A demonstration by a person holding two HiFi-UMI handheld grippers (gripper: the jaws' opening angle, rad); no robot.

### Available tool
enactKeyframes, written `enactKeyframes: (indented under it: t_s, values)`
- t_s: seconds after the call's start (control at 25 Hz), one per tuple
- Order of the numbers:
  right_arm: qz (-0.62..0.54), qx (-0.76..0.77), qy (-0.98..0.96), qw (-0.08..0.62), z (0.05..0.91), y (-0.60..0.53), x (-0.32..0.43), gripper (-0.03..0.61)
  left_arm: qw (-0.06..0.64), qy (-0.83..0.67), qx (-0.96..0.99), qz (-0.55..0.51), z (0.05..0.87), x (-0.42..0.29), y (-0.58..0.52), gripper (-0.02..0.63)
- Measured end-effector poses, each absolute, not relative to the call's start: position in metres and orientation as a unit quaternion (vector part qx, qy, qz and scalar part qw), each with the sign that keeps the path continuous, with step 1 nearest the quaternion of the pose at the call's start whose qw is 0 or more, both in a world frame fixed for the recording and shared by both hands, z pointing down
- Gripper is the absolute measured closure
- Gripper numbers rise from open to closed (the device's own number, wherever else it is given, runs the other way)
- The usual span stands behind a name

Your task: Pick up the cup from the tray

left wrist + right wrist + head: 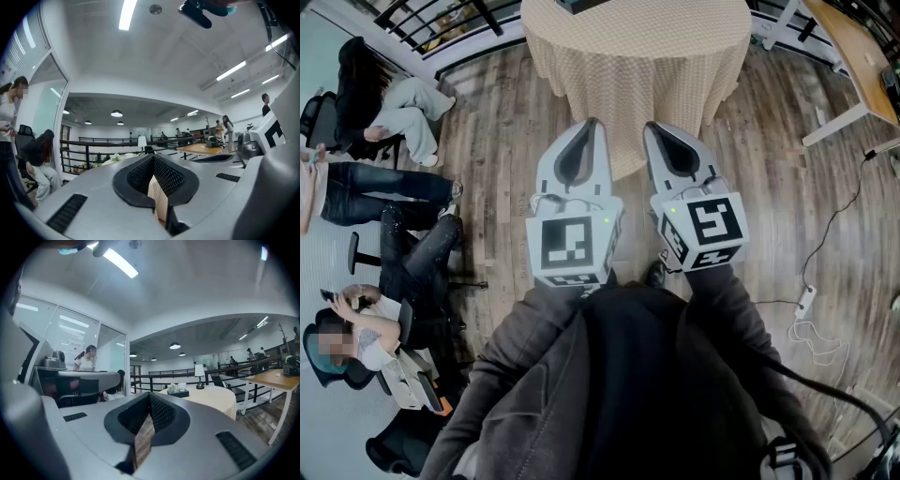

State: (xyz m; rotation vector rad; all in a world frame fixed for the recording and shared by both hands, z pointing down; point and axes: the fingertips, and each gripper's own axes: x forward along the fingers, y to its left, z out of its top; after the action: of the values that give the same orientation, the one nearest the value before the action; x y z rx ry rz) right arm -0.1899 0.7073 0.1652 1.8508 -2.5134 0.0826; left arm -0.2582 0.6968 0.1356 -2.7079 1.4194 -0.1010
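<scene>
Both grippers are out front, level and side by side: the left gripper (592, 128) has its jaws pressed together on nothing, and the right gripper (655, 129) is closed and empty too. Up ahead, the cup (182, 386) sits on the dark tray (179, 393) atop the round cloth-covered table (213, 398), next to a small lamp (200, 373). That puts the cup well apart from both grippers, beyond the jaw tips and a touch right of the right gripper's line.
</scene>
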Motion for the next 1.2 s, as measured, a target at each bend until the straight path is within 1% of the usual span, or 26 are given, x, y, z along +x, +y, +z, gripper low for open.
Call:
enactKeyframes:
  t_s: [0.48,0.88,1.0,1.2]
  values:
    - [0.032,0.59,-0.806,-0.003,0.17,0.714,-0.16,0.571,0.047,0.464,-0.884,-0.041,0.141,-0.228,0.704,0.611]
    - [0.062,0.576,-0.815,-0.003,0.192,0.728,-0.12,0.571,0.023,0.475,-0.877,-0.07,0.174,-0.19,0.725,0.611]
    - [0.074,0.564,-0.823,0.005,0.203,0.727,-0.125,0.571,0.007,0.48,-0.874,-0.084,0.189,-0.192,0.726,0.611]
    - [0.082,0.568,-0.819,0.018,0.215,0.708,-0.127,0.571,-0.007,0.486,-0.871,-0.075,0.198,-0.202,0.7,0.611]
